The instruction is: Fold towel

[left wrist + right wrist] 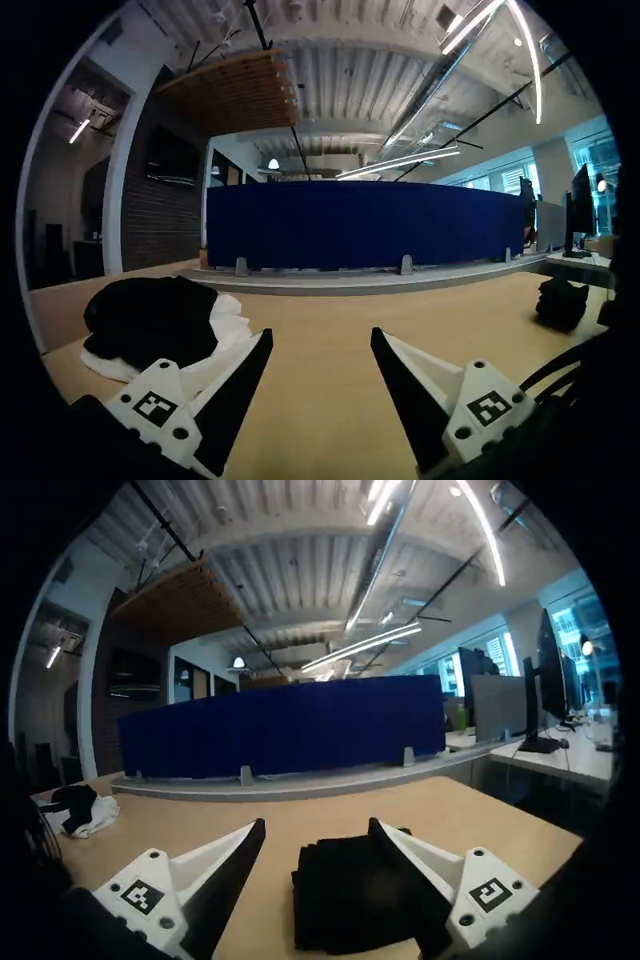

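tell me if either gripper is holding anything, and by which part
Nothing is held. The left gripper is open above the table; the right gripper is open, the folded black towel lying loose by its fingers.

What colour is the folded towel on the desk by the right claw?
The folded towel is black; the right gripper view shows it best.

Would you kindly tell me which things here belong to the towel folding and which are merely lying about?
Belongs to the job:
folded black towel
heap of black and white cloths
left gripper, open
right gripper, open

Just lying about:
blue partition
monitors
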Motion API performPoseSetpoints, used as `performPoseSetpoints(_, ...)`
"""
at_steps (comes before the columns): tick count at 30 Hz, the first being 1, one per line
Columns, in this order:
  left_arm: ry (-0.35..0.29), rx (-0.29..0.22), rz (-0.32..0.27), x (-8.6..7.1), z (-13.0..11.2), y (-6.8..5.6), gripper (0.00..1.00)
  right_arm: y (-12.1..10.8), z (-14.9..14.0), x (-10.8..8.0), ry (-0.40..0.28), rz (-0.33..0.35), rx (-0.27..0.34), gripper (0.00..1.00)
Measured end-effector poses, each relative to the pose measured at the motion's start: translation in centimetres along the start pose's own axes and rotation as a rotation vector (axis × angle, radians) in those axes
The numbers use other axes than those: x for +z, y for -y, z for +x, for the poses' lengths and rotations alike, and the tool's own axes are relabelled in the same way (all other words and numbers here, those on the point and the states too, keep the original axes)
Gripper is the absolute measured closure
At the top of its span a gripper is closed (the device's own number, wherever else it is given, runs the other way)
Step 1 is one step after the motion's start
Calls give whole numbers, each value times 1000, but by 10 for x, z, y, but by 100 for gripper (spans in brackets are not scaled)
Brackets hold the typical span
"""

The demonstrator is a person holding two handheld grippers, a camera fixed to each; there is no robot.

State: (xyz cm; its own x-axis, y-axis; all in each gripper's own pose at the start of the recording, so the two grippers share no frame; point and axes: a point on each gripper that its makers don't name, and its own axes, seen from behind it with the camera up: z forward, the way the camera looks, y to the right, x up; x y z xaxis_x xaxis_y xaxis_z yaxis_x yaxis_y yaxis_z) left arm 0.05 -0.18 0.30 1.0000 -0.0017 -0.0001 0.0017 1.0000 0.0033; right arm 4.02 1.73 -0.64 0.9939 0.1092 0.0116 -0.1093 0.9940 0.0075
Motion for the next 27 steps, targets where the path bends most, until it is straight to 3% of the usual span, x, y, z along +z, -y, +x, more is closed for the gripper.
performPoseSetpoints(9, 0, 0, 0, 1, 0, 0, 9, 7, -27, 4, 2, -3, 2, 0)
performPoseSetpoints(21, 0, 0, 0, 1, 0, 0, 9, -3, -26, 6, -28, -29, 47, 0)
performPoseSetpoints(27, 0, 0, 0, 1, 0, 0, 9, 2, -33, 4, -18, -22, 14, 0)
